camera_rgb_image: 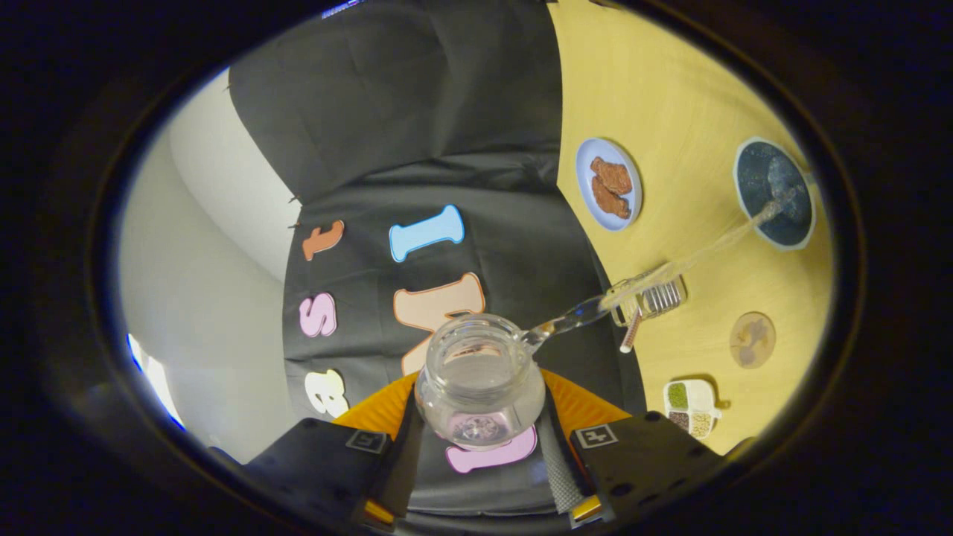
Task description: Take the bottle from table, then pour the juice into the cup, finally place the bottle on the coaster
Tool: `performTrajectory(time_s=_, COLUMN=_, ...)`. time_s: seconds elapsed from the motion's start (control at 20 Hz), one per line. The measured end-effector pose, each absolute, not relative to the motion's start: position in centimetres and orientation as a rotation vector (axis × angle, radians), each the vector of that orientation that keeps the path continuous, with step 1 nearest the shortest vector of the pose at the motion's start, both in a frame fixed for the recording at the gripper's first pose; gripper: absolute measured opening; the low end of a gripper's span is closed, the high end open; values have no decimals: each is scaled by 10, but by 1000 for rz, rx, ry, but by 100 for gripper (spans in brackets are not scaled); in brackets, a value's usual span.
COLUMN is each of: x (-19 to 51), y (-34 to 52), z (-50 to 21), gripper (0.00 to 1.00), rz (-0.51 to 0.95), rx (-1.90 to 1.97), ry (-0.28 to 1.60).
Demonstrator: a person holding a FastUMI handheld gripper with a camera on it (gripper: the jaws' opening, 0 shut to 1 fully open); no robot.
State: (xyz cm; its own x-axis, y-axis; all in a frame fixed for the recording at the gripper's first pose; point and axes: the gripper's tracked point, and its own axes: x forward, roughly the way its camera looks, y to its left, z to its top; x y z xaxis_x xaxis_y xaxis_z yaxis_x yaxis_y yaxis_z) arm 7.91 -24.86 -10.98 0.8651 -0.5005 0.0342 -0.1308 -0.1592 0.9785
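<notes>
My gripper is shut on a clear glass bottle, held between both fingers and tipped over, its open mouth facing the camera. A thin clear stream of liquid leaves the mouth and runs across to a dark blue cup on the yellow table, landing inside it. A round brown coaster lies on the table, nearer to the fingers than the cup. The whole view is rolled sideways, with the table standing on the right.
A light blue plate with brown food pieces lies near the table's edge. A small glass holder with straws sits between plate and coaster. A white divided dish with green and brown contents lies beyond the coaster.
</notes>
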Motion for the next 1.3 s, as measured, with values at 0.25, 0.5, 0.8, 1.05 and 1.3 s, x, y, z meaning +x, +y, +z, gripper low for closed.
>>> performTrajectory(time_s=0.25, x=81, y=-251, z=-108, gripper=76, rz=-351, rx=1741, ry=-511)
performTrajectory(time_s=0.5, x=80, y=-253, z=-109, gripper=76, rz=-359, rx=1761, ry=-526)
performTrajectory(time_s=0.8, x=83, y=-258, z=-108, gripper=76, rz=-364, rx=1781, ry=-546)
performTrajectory(time_s=1.05, x=85, y=-261, z=-108, gripper=76, rz=-368, rx=1797, ry=-555)
performTrajectory(time_s=1.3, x=86, y=-261, z=-105, gripper=76, rz=-359, rx=1812, ry=-583)
